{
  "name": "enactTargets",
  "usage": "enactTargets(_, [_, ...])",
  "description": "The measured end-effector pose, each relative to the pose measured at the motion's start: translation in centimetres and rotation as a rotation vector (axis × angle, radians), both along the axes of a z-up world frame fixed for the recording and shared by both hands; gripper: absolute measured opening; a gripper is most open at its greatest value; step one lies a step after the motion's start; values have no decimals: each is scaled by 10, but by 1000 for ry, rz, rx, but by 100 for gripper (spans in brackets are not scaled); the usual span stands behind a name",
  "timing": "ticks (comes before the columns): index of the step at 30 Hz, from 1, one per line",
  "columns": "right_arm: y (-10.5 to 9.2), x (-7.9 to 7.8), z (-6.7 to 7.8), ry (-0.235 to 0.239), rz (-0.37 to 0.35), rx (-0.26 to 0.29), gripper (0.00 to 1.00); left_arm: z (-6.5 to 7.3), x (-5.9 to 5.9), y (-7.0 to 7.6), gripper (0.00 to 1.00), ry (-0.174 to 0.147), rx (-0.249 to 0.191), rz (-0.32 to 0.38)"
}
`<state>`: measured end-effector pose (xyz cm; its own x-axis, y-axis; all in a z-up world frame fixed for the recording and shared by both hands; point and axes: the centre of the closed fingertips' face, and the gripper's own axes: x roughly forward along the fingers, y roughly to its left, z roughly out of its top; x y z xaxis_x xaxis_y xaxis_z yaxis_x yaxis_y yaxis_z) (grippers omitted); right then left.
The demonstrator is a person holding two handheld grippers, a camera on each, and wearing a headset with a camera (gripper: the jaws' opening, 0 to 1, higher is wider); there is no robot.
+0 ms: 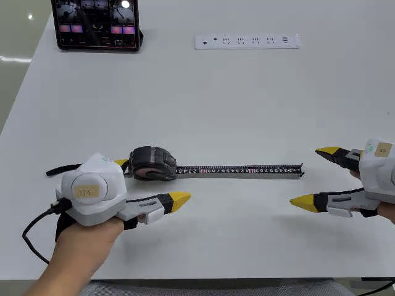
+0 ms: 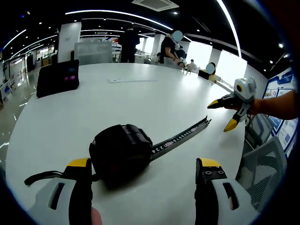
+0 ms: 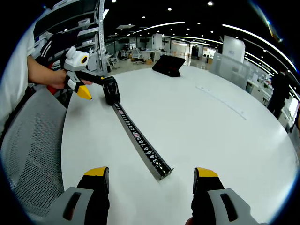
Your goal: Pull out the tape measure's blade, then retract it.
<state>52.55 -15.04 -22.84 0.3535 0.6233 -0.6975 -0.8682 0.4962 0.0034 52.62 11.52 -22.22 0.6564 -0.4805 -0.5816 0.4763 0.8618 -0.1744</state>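
Loosely straddling the tape measure case [image 1: 152, 163] with the left tool [image 1: 150, 180], jaws apart. Facing the drawn-out blade [image 1: 237, 170] with the right tool [image 1: 315, 176] — likewise apart, empty.

The white plastic left gripper [image 1: 152, 180], with black jaws and yellow tips, is held in the person's left hand [image 1: 83, 240] at the lower left of the head view. It lies low and points to the right. Its two jaws stand wide apart. The right gripper [image 1: 308, 176], of the same white plastic and yellow tips, enters from the right edge and points to the left, toward the other one. Its jaws are wide apart too. In the left gripper view a bare forearm [image 2: 276, 105] stretches behind it.
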Motion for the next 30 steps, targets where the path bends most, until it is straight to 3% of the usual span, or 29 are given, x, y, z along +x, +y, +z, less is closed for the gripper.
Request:
enactTargets(12, [-4,5,-9,30,89,-64,58,-6,10,-2,89,7,-3,89])
enactTargets(30, [-2,8,-19,90,203,-101,43,-8,23,3,85,0,-18,232])
